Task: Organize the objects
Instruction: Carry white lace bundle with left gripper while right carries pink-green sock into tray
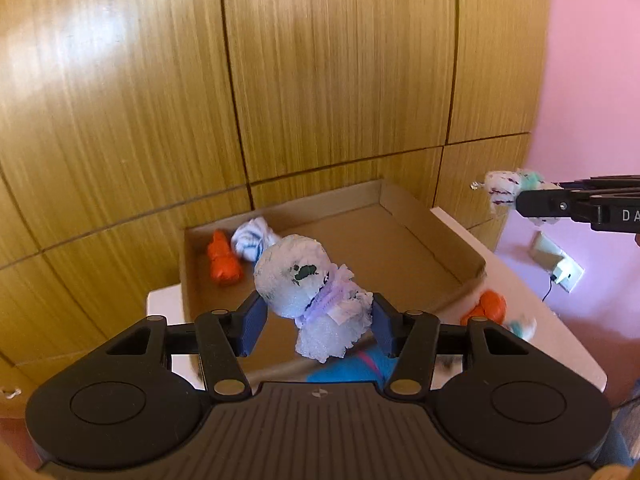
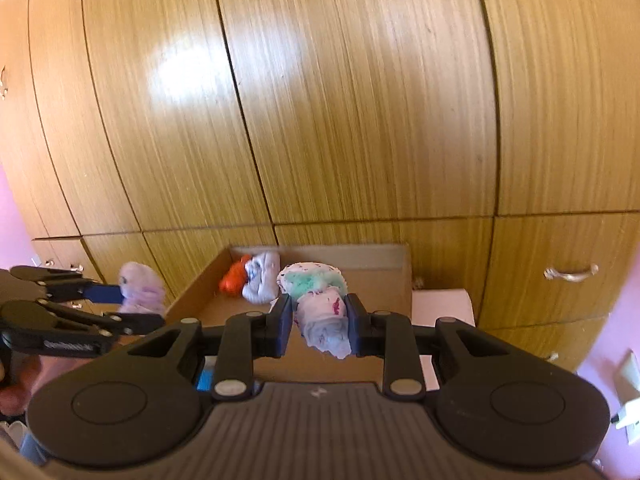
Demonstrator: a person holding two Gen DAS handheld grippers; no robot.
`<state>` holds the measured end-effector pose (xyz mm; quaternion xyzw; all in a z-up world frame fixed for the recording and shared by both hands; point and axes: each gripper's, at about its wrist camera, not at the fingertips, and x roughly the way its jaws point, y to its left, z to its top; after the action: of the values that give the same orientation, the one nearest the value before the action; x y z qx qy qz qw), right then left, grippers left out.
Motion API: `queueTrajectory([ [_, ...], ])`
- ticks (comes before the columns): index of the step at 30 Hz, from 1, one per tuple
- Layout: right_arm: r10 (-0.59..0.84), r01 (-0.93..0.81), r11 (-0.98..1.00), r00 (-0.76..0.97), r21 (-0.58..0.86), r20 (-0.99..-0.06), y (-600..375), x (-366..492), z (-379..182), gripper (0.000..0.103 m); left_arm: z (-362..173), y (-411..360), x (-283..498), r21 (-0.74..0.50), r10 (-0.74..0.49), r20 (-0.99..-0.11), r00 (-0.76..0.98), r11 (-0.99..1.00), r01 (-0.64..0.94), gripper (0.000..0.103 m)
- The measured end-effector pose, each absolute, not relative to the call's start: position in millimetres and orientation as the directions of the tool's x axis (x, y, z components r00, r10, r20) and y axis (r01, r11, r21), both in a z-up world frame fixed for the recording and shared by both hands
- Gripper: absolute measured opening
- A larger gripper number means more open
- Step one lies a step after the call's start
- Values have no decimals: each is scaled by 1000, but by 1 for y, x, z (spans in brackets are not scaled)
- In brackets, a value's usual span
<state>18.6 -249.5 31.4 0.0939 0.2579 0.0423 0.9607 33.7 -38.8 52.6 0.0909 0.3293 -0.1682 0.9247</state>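
Sock bundles hang above the cardboard tray, the lavender bundle clenched in the left tool, the green-patterned bundle in the right tool, apparently for dropping in.

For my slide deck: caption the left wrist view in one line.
Left gripper holds a white sock bundle above the cardboard box, where two bundles already lie.

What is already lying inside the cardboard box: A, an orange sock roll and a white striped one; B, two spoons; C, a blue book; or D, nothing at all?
A: an orange sock roll and a white striped sock roll lie side by side in the far corner of the cardboard box, also visible in the right wrist view.
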Motion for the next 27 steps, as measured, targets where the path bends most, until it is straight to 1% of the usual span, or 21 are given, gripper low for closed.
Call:
queueTrajectory([
  [5, 146, -56, 980, 857, 193, -494, -248, 47, 35, 25, 42, -49, 65, 27, -245, -677, 694, 934, 357, 61],
  [12, 158, -73, 981, 836, 179, -525, -239, 77, 26, 25, 27, -62, 96, 30, -216, -716, 664, 941, 338, 60],
  [21, 155, -69, 983, 806, 170, -571, -236, 116, 13, 26, 10, -70, 133, 69, -177, -752, 635, 937, 343, 61],
  [27, 174, -58, 976, 781, 208, -600, -240, 144, 3, 26, -5, -73, 154, 86, -153, -780, 607, 935, 345, 61],
])
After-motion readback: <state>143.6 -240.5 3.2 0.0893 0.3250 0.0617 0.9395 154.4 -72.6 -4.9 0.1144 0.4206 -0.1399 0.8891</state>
